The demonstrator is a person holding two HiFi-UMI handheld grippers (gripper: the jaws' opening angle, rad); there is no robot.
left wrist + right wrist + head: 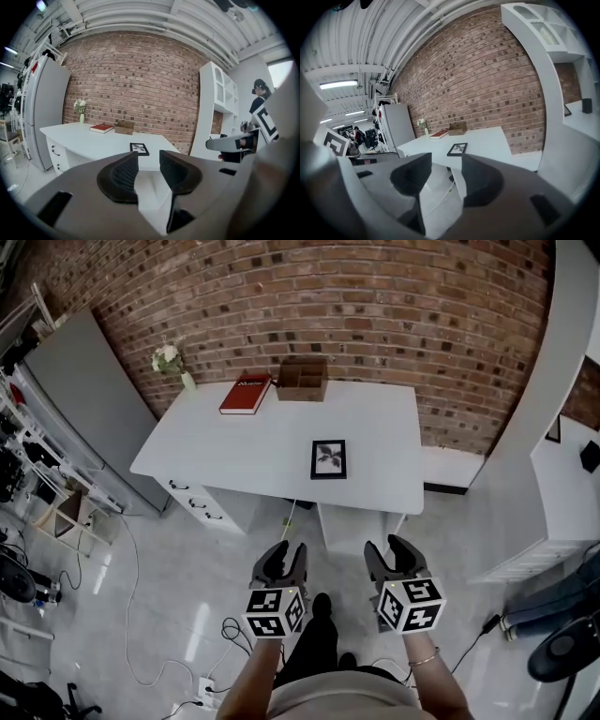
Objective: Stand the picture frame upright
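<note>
White lettering is seen on the cover of the red book (246, 394), but it is too small to be read. Black-and-white square markers are carried on the cube of each gripper. No other writing can be made out.

A white desk (234, 451) is set against a red brick wall (375, 306), with drawers (192, 498) fitted under its left end. The floor (169, 587) is pale grey and glossy, and a thin cable (129, 615) is trailed across it. A tall grey cabinet (84, 399) is placed left of the desk, and a white shelving unit (562, 381) stands to the right.

The picture frame (328, 459), black-edged with a dark leafy print, is laid flat, face up, near the front edge of the desk, right of centre. At the back of the desk a wooden box (302, 379) with open compartments is set just beside the book; its contents cannot be told. A small vase of white flowers (172, 362) is kept at the back left corner.

The left gripper (284, 549) and the right gripper (387, 549) are held over the floor, well apart from the desk; both are released, with nothing between the jaws.
</note>
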